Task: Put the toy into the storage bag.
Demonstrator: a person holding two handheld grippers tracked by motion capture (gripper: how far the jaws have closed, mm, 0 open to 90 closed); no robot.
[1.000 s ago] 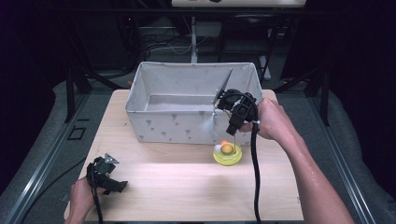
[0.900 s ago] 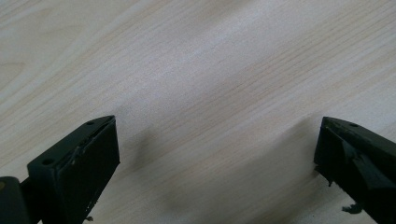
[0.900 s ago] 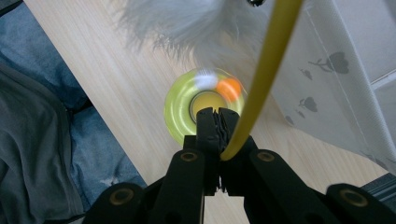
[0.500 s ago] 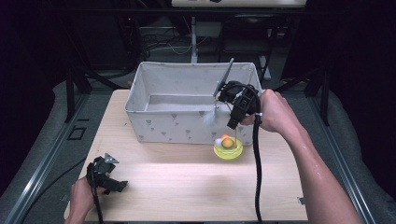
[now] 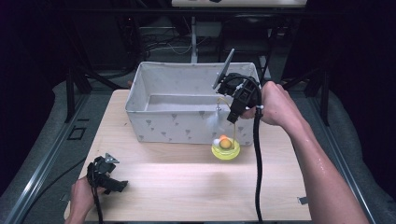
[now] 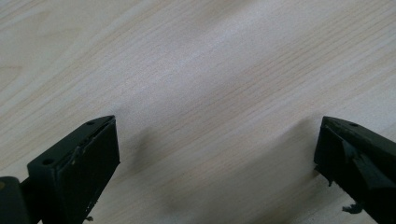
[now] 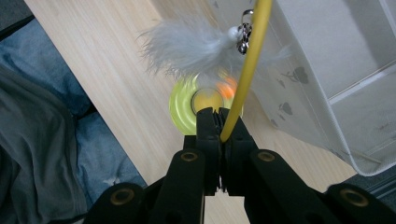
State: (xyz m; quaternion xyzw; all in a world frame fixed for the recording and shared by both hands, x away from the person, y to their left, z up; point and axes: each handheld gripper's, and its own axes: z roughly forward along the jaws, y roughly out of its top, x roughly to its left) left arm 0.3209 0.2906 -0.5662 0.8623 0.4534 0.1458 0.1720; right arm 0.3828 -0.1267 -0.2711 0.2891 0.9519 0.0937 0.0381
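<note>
**Right gripper pinches a yellow wand above a toy beside the fabric bin**

From the high view we look down on a pale wooden table (image 5: pixel 187 186). Toward its far side sits a white fabric bin (image 5: pixel 187 123) printed with small grey shapes, its inside looking bare from here. Just in front of the bin's right corner we see a round yellow-green toy base (image 5: pixel 226 150) lying on the table, with an orange ball (image 5: pixel 225 143) resting on it.

The right hand (image 5: pixel 275 102) holds the right gripper (image 5: pixel 232 116) above the bin's right front corner, pointing downward. In the right gripper view its jaws are pressed together, clamped on a thin yellow wand (image 7: pixel 245 65) that rises away from them. Near the wand's far end we see a small metal clip and a tuft of grey feathers (image 7: pixel 187 44), which hangs above the toy base. The bin's wall fills the right of that view, and grey cloth lies beyond the table edge at the left. A black cable (image 5: pixel 257 163) trails from this gripper toward the near table edge.

The left hand (image 5: pixel 84 198) rests at the near left corner of the table with the left gripper (image 5: pixel 112 182). In the left gripper view its jaws stand wide apart, with nothing between them but bare wood.
</note>
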